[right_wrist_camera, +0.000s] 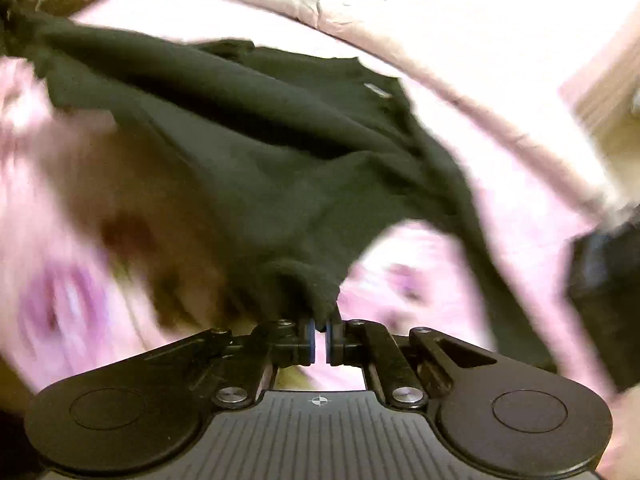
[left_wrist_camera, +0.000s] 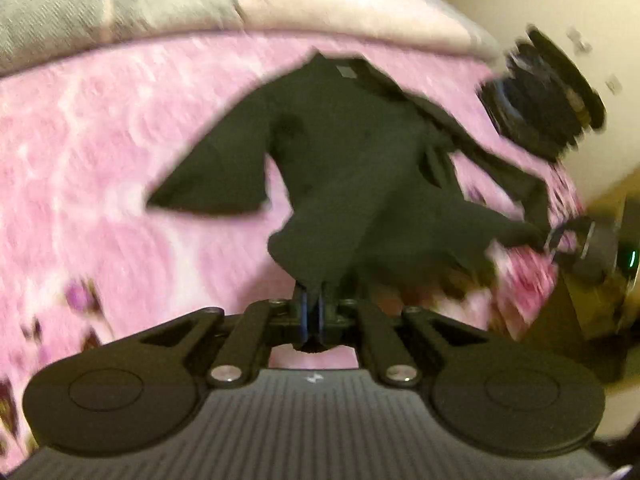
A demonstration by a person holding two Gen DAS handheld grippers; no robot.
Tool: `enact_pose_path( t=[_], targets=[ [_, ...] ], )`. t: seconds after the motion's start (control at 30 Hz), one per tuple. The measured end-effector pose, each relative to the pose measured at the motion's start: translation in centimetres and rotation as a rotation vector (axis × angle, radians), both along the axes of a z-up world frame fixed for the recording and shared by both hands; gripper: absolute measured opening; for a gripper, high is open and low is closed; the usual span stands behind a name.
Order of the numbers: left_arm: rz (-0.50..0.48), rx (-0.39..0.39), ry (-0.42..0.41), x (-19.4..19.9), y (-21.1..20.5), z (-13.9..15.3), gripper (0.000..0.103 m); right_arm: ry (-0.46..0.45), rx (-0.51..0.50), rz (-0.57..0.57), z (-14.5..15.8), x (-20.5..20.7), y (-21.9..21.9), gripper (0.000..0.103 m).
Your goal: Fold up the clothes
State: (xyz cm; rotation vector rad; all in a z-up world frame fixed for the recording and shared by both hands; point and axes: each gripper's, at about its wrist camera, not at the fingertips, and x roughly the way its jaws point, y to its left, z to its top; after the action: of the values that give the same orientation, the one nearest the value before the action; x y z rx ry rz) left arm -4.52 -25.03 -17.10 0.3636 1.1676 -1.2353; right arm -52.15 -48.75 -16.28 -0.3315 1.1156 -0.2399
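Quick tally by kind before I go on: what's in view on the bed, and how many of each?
Black shirt: 1
Pink blanket: 1
Hand-held gripper: 2, left and right, both shut on the shirt's edge
Total: 4

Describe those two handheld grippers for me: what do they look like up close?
Both alike: the left gripper and right gripper are matte black, with two round discs, silver screws, jointed link bars, blue-edged finger pads and a ribbed grey deck carrying a small white mark.
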Motion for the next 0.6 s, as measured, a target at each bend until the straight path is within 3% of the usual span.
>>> enact_pose_path(
  t=[0.07, 0.13, 0.27, 0.33, 0.4, 0.43, 0.47, 0.6],
  targets=[
    [0.001, 0.036, 0.063, -2.1, 1.4, -1.2, 0.002, 0.053, -0.04, -0.037, 1.9, -2.8, -1.0, 0.003],
    [-0.007, 0.081, 0.117, -4.2, 2.5, -3.3, 0.003, 0.097, 0.006, -0.11, 2.1, -5.4, -1.9, 0.003],
    [-0.039, 0.215, 0.168, -6.2, 3.5, -7.5, 0.005, 0.162, 0.182, -0.295, -0.4, -8.0, -2.9, 0.003],
    [-0.066, 0.258, 0.151, -6.1, 3.8, -8.0, 0.009, 0.216, 0.203, -0.391, -1.8, -8.1, -3.6, 0.003],
    [-0.084, 0.272, 0.093, -5.1, 3.6, -7.4, 0.015, 0.24, 0.192, -0.431, -2.2, -8.0, -3.9, 0.038],
    [-0.082, 0.271, 0.063, -4.3, 3.5, -7.0, 0.019, 0.239, 0.186, -0.437, -2.2, -8.0, -4.0, 0.092],
    [-0.07, 0.259, 0.033, -3.3, 3.3, -6.4, 0.028, 0.224, 0.165, -0.426, -1.7, -7.7, -4.0, 0.102],
    [-0.019, 0.202, -0.144, 0.7, -0.2, -5.0, 0.033, 0.161, 0.138, -0.342, 0.4, -4.8, -4.6, 0.102]
  ],
)
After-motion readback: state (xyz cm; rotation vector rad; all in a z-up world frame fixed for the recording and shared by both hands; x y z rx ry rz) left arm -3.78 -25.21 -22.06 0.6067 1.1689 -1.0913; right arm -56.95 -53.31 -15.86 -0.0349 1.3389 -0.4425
